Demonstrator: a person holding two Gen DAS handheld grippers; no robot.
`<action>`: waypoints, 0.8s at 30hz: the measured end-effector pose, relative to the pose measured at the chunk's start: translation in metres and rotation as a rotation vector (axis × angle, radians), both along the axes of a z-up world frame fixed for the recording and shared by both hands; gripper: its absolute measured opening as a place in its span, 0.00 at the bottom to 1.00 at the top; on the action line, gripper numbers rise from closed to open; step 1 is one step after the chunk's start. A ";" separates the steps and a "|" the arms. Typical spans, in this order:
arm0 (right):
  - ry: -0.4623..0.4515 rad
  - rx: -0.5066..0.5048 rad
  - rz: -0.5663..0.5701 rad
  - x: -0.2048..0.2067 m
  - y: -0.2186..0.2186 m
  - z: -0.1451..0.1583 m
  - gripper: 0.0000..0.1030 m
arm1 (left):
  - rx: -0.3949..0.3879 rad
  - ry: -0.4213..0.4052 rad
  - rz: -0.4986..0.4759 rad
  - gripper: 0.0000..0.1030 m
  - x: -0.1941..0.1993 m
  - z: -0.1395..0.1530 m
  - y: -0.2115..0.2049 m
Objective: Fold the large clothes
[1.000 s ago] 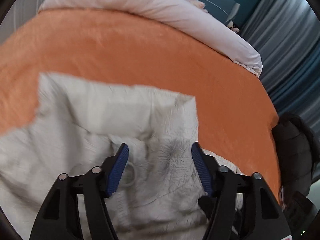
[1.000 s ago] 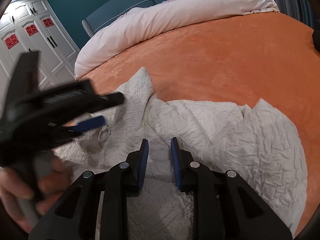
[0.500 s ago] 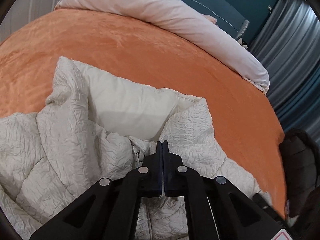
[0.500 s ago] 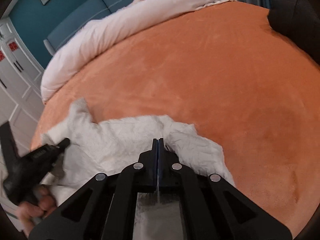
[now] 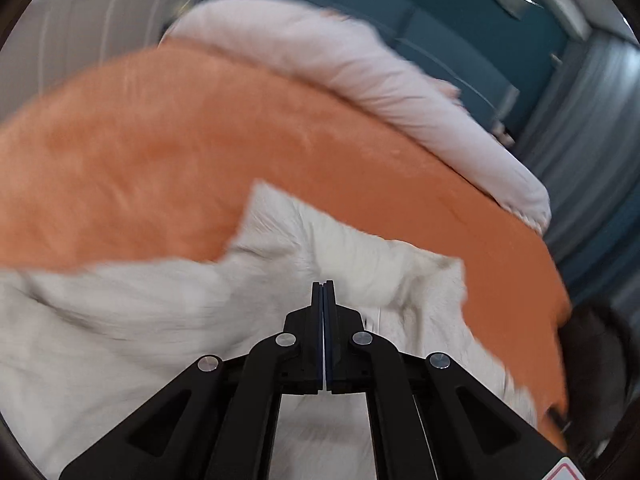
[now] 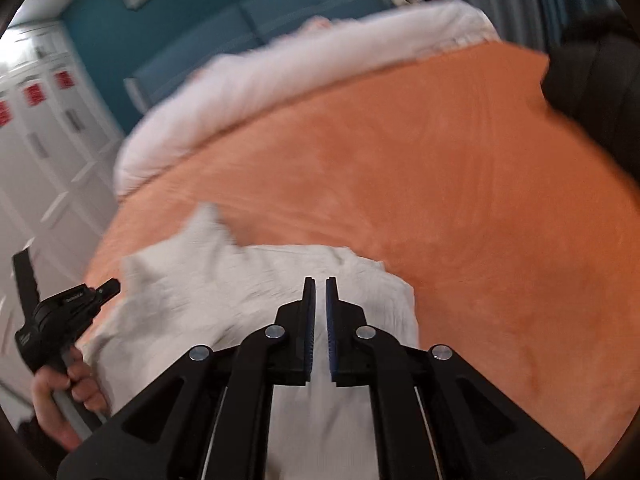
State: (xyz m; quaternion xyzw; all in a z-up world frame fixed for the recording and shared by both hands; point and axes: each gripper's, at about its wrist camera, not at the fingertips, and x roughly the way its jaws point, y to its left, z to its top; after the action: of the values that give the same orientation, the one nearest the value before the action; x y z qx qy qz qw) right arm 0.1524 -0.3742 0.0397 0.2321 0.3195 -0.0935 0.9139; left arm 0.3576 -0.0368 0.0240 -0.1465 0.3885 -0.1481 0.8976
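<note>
A large cream quilted jacket (image 5: 140,320) lies crumpled on the orange bedspread (image 5: 160,152). My left gripper (image 5: 323,286) is shut, its blue pads pressed together over the jacket; whether cloth is pinched between them is not clear. In the right wrist view the jacket (image 6: 240,292) lies at the near left of the bedspread (image 6: 460,200). My right gripper (image 6: 319,284) has its pads a narrow gap apart above the jacket, nothing seen between them. The left gripper (image 6: 64,312) shows at the left edge, held by a hand. Both views are blurred by motion.
A pale pink duvet (image 5: 360,80) is rolled along the far side of the bed by the teal headboard (image 6: 248,28). A black garment (image 6: 592,80) lies at the bed's right edge. White wardrobes (image 6: 40,140) stand left, grey curtains (image 5: 592,140) right.
The left gripper shut a second ago and stays shut. The right gripper shut, then opened a little. Both have lifted and moved, and the jacket has shifted under them.
</note>
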 end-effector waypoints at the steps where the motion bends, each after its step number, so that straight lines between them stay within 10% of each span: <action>1: -0.027 -0.010 0.026 -0.018 0.001 0.010 0.15 | 0.026 -0.027 -0.022 0.03 -0.014 0.011 0.010; 7: -0.095 -0.064 0.129 -0.115 0.020 0.049 0.55 | 0.165 -0.028 -0.006 0.62 -0.136 0.052 0.109; 16: 0.126 -0.023 0.218 -0.253 0.040 0.040 0.70 | 0.112 0.314 0.120 0.66 -0.304 0.017 0.217; 24: 0.342 0.031 0.252 -0.349 0.056 -0.003 0.70 | 0.087 0.401 0.088 0.69 -0.402 0.006 0.226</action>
State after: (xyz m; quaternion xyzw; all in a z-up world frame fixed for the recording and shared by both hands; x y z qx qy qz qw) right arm -0.1964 -0.3178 0.0371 0.1853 0.4980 -0.0118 0.8470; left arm -0.0448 0.1887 0.0300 -0.1510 0.5588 -0.0600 0.8132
